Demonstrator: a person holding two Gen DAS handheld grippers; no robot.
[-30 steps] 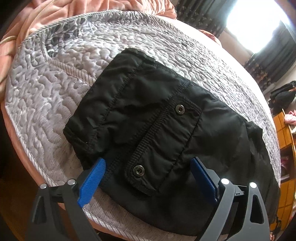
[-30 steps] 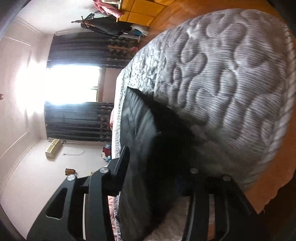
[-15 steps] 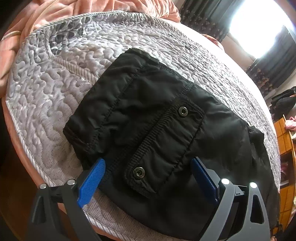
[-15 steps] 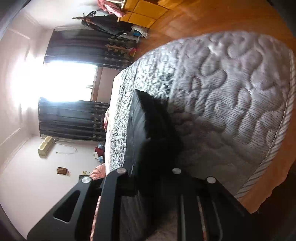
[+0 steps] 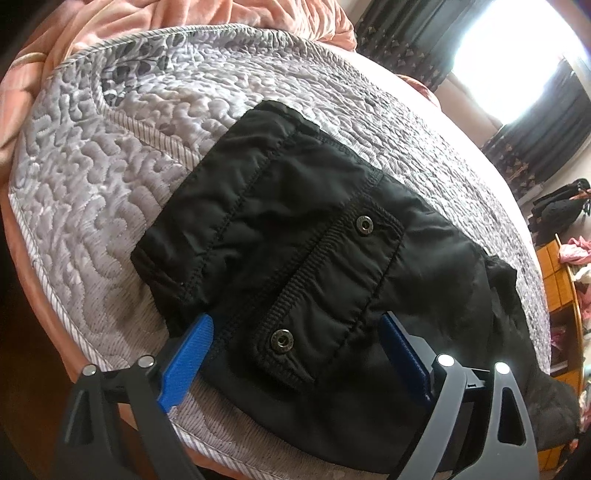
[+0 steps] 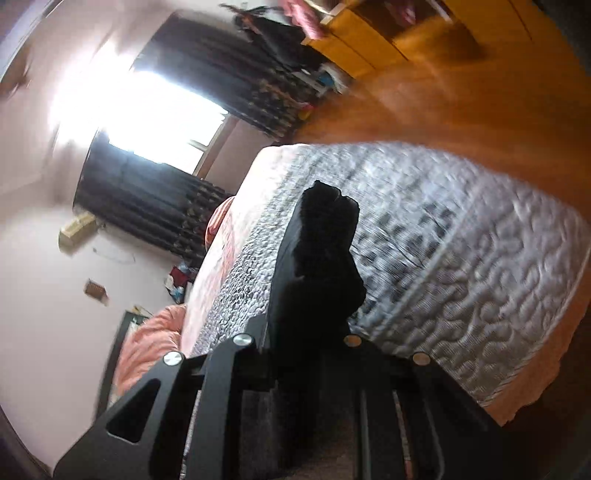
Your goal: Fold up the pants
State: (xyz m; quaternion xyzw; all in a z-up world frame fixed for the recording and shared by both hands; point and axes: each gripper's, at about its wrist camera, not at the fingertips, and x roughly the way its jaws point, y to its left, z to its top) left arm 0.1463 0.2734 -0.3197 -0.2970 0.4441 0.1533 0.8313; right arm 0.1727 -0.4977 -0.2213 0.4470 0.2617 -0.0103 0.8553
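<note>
The black pants [image 5: 295, 240] lie folded on the grey quilted bedspread [image 5: 110, 155], a snap-button pocket flap facing up. My left gripper [image 5: 295, 343] is open just above the near edge of the pants, its blue fingertips [image 5: 188, 350] on either side of the pocket. In the right wrist view my right gripper [image 6: 306, 347] is shut on a bunched end of the pants [image 6: 325, 236] and holds it up off the bedspread [image 6: 461, 240]. The view is rolled sideways and blurred.
A pink blanket [image 5: 92, 22] is heaped at the far left of the bed. The bed's edge [image 5: 66, 325] runs close under my left gripper. Dark curtains [image 6: 155, 199] flank a bright window. Wood floor [image 6: 480, 92] and yellow drawers [image 6: 369, 40] lie beyond the bed.
My right gripper closed on the pants fabric and lifted it up and away from the bedspread. My left gripper stayed open in nearly the same place.
</note>
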